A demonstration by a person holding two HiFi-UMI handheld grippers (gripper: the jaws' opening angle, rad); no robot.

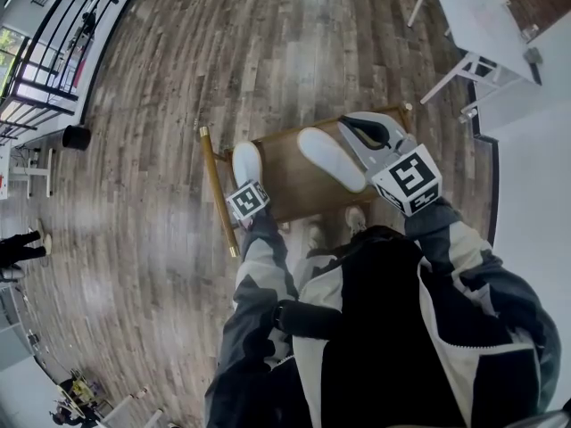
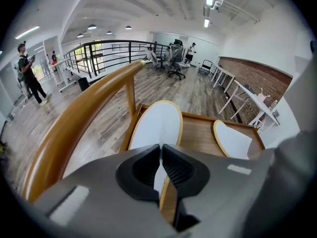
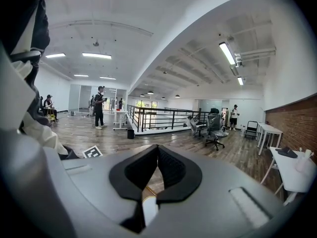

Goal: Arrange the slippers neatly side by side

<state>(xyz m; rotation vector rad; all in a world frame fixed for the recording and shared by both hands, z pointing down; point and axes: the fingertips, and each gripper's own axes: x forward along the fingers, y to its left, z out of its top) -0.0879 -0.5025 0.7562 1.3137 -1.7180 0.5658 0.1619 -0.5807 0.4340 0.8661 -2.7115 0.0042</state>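
1. The left hand-held gripper (image 2: pixel 161 148) has its jaws nipped on the thin near edge of one slipper (image 2: pixel 156 123). That slipper sits at the left end of the table (image 2: pixel 198 133), centre-left in the head view. With so small a bite on a flat edge, I'd worry it slides out or swings if lifted.
2. The rail (image 2: pixel 84 118) runs close along the left of that slipper. Turning or dragging the slipper could knock its toe against the rail or its post.
3. The second slipper (image 1: pixel 330 159) lies just right of centre in the head view. It is slanted and apart from the first, with bare wood between them. If the held one is put down without matching that slant, the pair ends up crooked.
4. The right hand-held gripper (image 3: pixel 158 150) has its jaws together with nothing between the pads. A bit of white slipper shows beneath it in its own view. Hanging so close over the right end, it could nudge that slipper by accident.
5. Both slippers are white, flat, long ovals with a thin tan-yellow rim. They look light and floppy to me. I can't tell whether the sole or the upper faces up.
6. The table is smooth brown wood with a raised lip. The rail is rounded, glossy and golden-brown. The floor (image 1: pixel 178 78) is grey-brown planking.
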